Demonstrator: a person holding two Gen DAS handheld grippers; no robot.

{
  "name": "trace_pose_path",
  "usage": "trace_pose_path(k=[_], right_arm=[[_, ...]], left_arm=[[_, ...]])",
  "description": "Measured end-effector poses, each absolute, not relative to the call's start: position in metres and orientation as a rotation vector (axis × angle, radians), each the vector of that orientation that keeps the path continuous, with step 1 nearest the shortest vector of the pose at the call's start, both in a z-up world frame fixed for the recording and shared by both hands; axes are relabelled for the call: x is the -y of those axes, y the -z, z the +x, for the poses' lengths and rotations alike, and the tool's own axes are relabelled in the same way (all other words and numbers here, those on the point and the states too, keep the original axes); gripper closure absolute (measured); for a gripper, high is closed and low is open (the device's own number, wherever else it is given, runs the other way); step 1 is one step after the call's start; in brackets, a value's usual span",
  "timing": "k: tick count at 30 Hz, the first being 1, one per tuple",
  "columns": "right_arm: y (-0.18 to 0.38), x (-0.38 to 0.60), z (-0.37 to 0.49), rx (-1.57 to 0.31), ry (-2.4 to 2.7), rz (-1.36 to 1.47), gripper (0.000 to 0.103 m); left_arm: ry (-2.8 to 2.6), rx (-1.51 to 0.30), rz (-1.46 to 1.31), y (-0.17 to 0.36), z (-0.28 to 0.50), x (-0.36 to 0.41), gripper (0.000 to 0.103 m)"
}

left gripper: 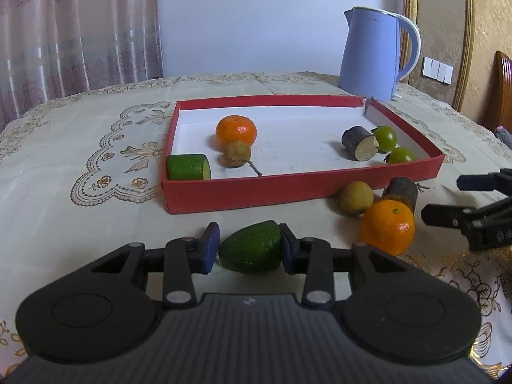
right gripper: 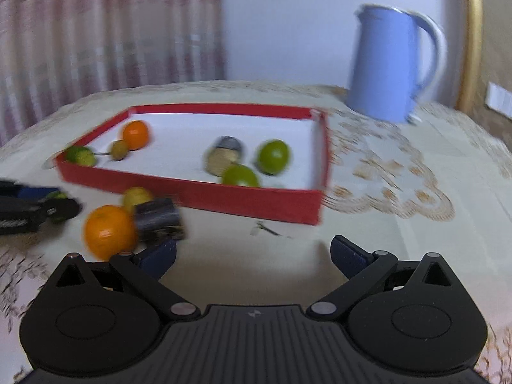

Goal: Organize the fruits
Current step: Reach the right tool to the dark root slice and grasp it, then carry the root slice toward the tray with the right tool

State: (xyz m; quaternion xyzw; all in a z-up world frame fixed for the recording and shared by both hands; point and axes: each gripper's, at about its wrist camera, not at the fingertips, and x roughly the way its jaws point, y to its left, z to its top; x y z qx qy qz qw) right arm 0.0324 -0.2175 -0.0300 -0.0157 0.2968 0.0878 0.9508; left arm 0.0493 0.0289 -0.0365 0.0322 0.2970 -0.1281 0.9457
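My left gripper (left gripper: pixel 250 246) is shut on a green cucumber piece (left gripper: pixel 251 247) just in front of the red tray (left gripper: pixel 288 188). The tray holds an orange (left gripper: pixel 236 130), a brown longan (left gripper: pixel 237 154), a green cucumber piece (left gripper: pixel 188 167), a dark sugarcane piece (left gripper: pixel 360 143) and two green fruits (left gripper: pixel 385 137). On the cloth outside lie an orange (left gripper: pixel 388 226), a yellowish longan (left gripper: pixel 356 198) and a dark sugarcane piece (left gripper: pixel 400 192). My right gripper (right gripper: pixel 252 256) is open and empty, to the right of this orange (right gripper: pixel 108 232); it also shows in the left wrist view (left gripper: pixel 448 200).
A blue kettle (left gripper: pixel 372 52) stands behind the tray at the back right. An embroidered cream tablecloth (left gripper: pixel 80 166) covers the table. A small stem scrap (right gripper: pixel 267 228) lies in front of the tray. A wooden chair (left gripper: pixel 500 92) stands at the far right.
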Motion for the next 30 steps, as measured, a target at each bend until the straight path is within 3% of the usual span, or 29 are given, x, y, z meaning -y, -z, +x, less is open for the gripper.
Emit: trace_pose_path(k=[20, 23, 26, 28, 30], right_arm=[[0.029, 0.177, 0.05, -0.572, -0.266, -0.212, 0.001], [0.031, 0.17, 0.049, -0.573, -0.26, -0.254, 0.008], [0.031, 0.17, 0.046, -0.56, -0.255, -0.26, 0.024], [0.031, 0.171, 0.046, -0.56, -0.273, -0.251, 0.069], [0.031, 0.172, 0.047, -0.566, -0.296, -0.24, 0.069]], left_arm=[[0.266, -0.61, 0.059, 0.036, 0.049, -0.027, 0.068], [0.267, -0.61, 0.058, 0.036, 0.049, -0.028, 0.068], [0.266, -0.61, 0.061, 0.036, 0.049, -0.027, 0.068], [0.267, -0.61, 0.062, 0.036, 0.049, -0.027, 0.068], [0.267, -0.61, 0.064, 0.036, 0.049, -0.026, 0.068]])
